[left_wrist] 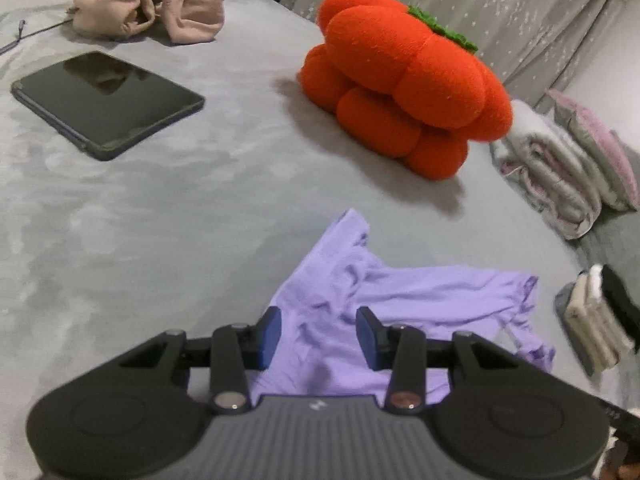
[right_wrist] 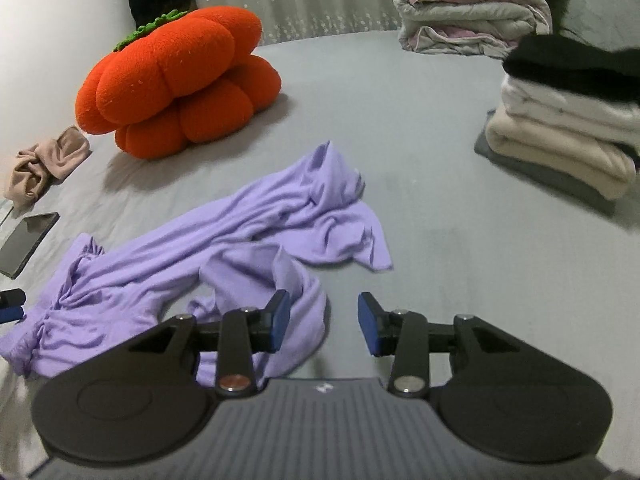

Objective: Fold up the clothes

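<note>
The crumpled lilac garment (right_wrist: 224, 236) lies on the grey bed (right_wrist: 420, 184), long axis running far-right to near-left, beneath the left tool (left_wrist: 318, 336) and left of the right tool (right_wrist: 323, 322), both apart and empty.

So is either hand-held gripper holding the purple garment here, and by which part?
Neither. The left hand-held gripper and right hand-held gripper are both open above the purple garment, nothing pinched.

One lilac garment (right_wrist: 224, 240) lies crumpled near the middle. One orange pumpkin cushion (right_wrist: 176, 80) sits far left. One beige garment (right_wrist: 44, 164) and one dark tablet (right_wrist: 26, 242) lie left. One stack of folded clothes (right_wrist: 568, 120) stands right, one folded quilt (right_wrist: 472, 12) far right.
</note>
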Tool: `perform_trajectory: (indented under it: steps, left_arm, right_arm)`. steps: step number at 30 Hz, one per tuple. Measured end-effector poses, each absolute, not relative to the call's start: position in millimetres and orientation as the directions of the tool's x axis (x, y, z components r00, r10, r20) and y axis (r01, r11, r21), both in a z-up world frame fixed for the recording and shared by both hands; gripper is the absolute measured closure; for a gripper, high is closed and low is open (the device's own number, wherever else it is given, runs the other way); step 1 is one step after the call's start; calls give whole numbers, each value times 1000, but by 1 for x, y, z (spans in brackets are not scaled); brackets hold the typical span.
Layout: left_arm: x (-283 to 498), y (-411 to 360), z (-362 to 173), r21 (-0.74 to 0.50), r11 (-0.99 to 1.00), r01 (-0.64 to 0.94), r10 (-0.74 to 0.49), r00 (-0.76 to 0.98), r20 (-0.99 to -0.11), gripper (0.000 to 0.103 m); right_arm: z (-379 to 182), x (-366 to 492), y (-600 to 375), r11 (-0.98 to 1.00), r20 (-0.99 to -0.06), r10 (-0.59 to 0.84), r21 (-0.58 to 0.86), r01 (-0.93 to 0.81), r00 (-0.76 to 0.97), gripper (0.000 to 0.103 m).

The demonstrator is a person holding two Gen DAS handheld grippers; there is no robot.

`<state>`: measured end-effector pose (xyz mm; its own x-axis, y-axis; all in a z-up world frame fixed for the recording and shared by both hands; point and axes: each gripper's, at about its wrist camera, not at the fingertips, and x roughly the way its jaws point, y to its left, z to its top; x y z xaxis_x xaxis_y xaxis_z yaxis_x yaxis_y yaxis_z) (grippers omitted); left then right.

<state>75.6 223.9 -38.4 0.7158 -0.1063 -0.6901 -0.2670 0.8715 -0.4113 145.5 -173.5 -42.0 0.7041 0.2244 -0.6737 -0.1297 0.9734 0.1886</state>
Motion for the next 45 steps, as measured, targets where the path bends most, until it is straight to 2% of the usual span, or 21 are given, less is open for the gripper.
perform_trajectory:
  steps: [5,9,11,13,14,15,16,17,18,34,40,43,45]
  left_arm:
    - [67,227,-46,-339,900,-273,-69,679,-731,63]
    - [64,230,-53,-333,900,-280,-71,661,-747,66]
    - [64,230,-55,-332,900,-282,-70,657,-750,71]
    - [66,228,-56,-332,904,-270,-82,652,-754,88]
    - [67,227,-57,-333,906,-262,-91,647,-757,93]
    - [67,224,-57,-330,909,-254,-97,641,-761,101]
    - [68,222,-58,-319,915,-247,-95,637,-765,102]
    - [67,219,-57,-301,922,-243,-82,638,-765,102]
    - [66,217,-56,-284,929,-238,-68,644,-762,103]
    - [35,233,-22,-314,923,-220,-45,750,-660,103]
    - [32,236,-23,-286,930,-229,-28,734,-679,103]
    - [34,236,-28,-230,941,-247,14,710,-704,103]
    - [35,238,-32,-238,939,-250,6,701,-713,103]
  right_arm:
    - [-59,131,-183,960,-672,264,253,-120,692,61]
    - [-68,136,-184,948,-683,293,296,-113,669,61]
    - [-72,139,-180,942,-681,313,314,-121,662,61]
    - [-76,142,-175,934,-679,332,332,-129,655,62]
    - [-78,144,-173,931,-678,341,341,-133,651,64]
    - [-79,145,-172,928,-676,347,346,-135,650,72]
    - [-81,145,-170,929,-674,345,344,-136,653,87]
    - [-82,145,-169,930,-672,344,343,-136,656,94]
    - [-83,145,-169,930,-669,342,340,-137,660,96]
    - [-6,80,-184,961,-552,267,218,-173,790,98]
    - [2,65,-186,954,-586,290,237,-183,756,98]
    - [-4,67,-186,950,-623,304,250,-185,721,98]
    - [-10,71,-187,950,-653,307,254,-182,693,97]
